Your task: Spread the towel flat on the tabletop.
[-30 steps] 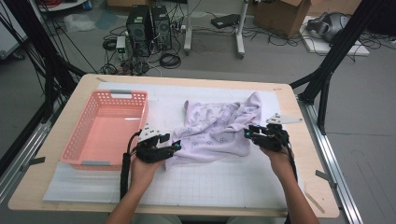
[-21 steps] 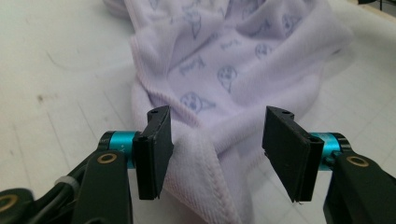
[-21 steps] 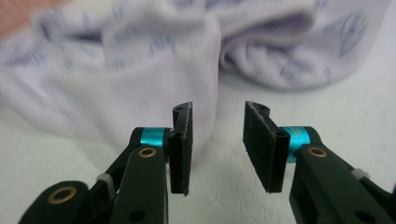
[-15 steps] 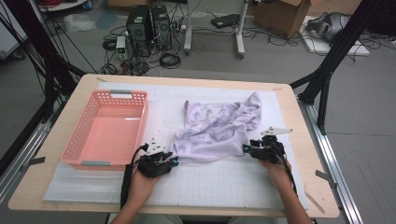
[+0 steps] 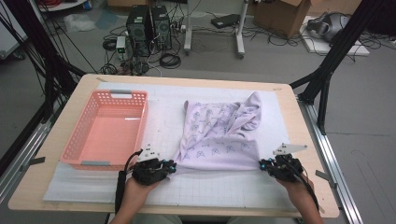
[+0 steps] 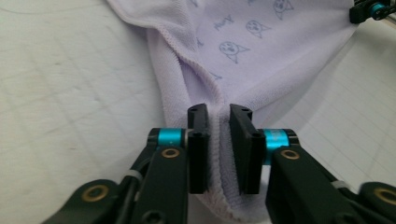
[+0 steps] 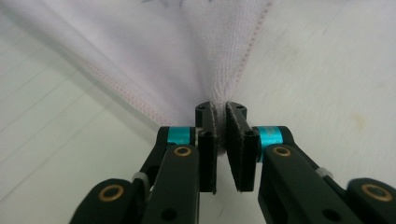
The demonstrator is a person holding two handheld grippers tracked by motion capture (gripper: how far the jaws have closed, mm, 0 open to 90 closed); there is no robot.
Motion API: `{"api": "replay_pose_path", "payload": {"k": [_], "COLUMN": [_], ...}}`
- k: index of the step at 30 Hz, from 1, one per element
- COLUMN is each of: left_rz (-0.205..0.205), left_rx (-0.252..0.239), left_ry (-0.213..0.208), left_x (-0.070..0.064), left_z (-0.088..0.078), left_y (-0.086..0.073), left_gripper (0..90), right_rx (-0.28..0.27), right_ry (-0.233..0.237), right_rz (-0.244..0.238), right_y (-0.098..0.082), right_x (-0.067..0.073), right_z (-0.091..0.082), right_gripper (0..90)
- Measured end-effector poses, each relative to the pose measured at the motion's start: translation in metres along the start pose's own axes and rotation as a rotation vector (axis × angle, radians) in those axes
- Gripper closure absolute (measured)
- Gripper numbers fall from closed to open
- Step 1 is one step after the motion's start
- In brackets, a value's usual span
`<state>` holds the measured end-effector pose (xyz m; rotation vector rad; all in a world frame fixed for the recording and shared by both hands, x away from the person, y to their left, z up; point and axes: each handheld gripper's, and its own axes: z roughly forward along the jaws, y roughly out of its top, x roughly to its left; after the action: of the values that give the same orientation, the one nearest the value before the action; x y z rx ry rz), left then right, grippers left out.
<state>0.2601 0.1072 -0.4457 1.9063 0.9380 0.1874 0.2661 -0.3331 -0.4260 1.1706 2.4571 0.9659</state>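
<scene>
that lilac printed towel (image 5: 217,140) spread on the tabletop (image 5: 299,116) beside the basket (image 5: 109,128) looks light and floppy, so near corners are the spot, left gripper (image 5: 172,165) and right gripper (image 5: 262,164) fingers both just closing, pinching a corner each.

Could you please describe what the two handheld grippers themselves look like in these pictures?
Both the left gripper and right gripper are black, with flat rectangular jaws on turquoise metal collars and brass-coloured pivot rivets. Each carries a grey three-cornered plate on top and trails a black cable. The person's forearms are bare.
</scene>
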Motion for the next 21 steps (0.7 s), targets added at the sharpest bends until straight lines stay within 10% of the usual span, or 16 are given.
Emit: {"api": "replay_pose_path", "payload": {"k": [5,9,13,21], "left_rz": [-0.008,-0.015,0.001,0.110], "left_rx": [-0.060,-0.068,-0.003,0.066], "left_ry": [0.038,0.075,0.073,0.115], "left_x": [0.006,0.016,0.017,0.008], "left_z": [-0.001,0.007,0.030,0.032], "left_y": [0.009,0.019,0.022,0.021], "left_gripper": [44.8,43.9,44.7,83.7], "right_rx": [-0.115,-0.211,-0.150,-0.065], "right_ry": [0.100,-0.013,-0.034,0.074], "right_rz": [0.011,0.076,0.122,0.025], "right_y": [-0.004,0.002,0.007,0.031], "right_x": [0.002,-0.012,-0.029,0.000], "right_z": [-0.019,-0.023,0.004,0.052], "right_gripper": [65.8,72.6,69.6,58.3]}}
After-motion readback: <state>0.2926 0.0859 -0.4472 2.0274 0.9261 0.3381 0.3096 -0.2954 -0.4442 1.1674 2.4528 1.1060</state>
